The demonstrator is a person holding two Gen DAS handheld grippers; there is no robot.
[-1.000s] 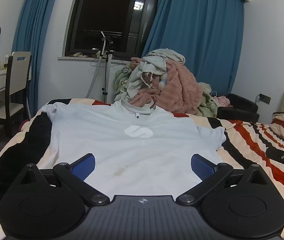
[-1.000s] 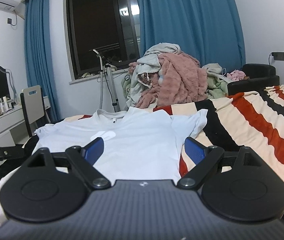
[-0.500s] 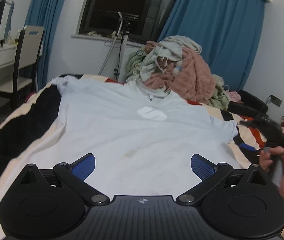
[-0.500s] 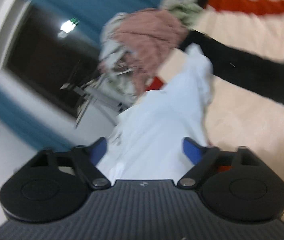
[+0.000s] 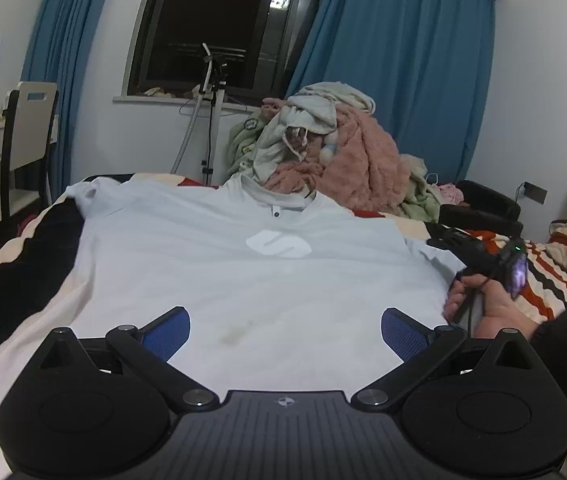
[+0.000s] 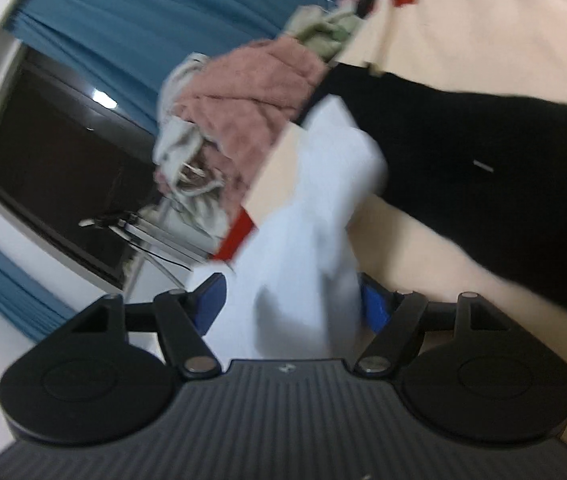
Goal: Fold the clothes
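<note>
A pale blue T-shirt [image 5: 243, 280] with a white logo lies flat, front up, on the striped bed. My left gripper [image 5: 285, 330] is open and empty above its lower hem. My right gripper [image 6: 291, 300], rolled sideways and blurred, is open with the shirt's right sleeve [image 6: 323, 184] between its fingers. In the left wrist view the right gripper [image 5: 439, 242] reaches the sleeve at the shirt's right edge, held by a hand [image 5: 483, 304].
A heap of clothes [image 5: 323, 156] with a pink blanket sits behind the collar. The striped bedcover [image 5: 555, 280] extends right. A chair [image 5: 23, 140] and desk stand left. A stand [image 5: 211, 120] is by the window.
The right gripper rolled sideways and moved in onto the shirt's right sleeve. The left gripper shifted slightly over the hem and stayed open.
</note>
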